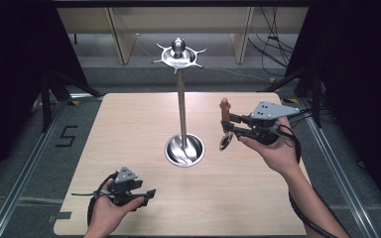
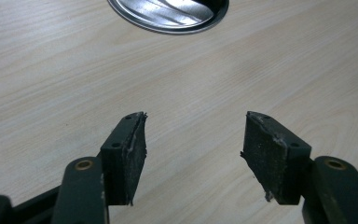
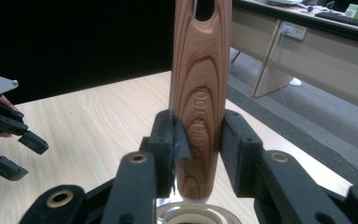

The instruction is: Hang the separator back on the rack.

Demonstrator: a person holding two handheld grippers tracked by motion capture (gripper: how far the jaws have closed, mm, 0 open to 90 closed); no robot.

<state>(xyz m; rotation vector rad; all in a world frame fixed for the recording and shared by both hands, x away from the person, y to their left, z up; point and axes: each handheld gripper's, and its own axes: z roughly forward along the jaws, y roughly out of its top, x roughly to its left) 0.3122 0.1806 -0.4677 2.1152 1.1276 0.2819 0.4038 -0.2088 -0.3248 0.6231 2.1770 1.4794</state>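
Figure: two hand-held tongs at a wooden tabletop (image 1: 129, 124), taken relative to the steel utensil stand (image 1: 182, 124) at its centre. I see the stand as a thin upright pole rising from a round dish base (image 1: 184, 150), topped by a hooked disc with a ball finial (image 1: 179, 45); the hooks carry nothing.

Right tongs (image 1: 226, 124): I hold them to the right of the stand, above the tabletop, clenched on a wooden-handled utensil (image 1: 224, 110). The utensil hangs upright, handle end up and its metal head (image 1: 225, 142) down, just right of the dish base. In the right gripper view the two jaws press both sides of the grained handle (image 3: 200, 102), which carries stamped lettering I cannot read fully and a hanging slot near its top.

Left tongs (image 1: 149, 194): I hold them well apart from the stand, toward the near left of the tabletop. In the left gripper view the jaws stand spread apart with bare wood between them, released and grasping nothing; the rim of the dish base (image 2: 168, 18) lies ahead of them.
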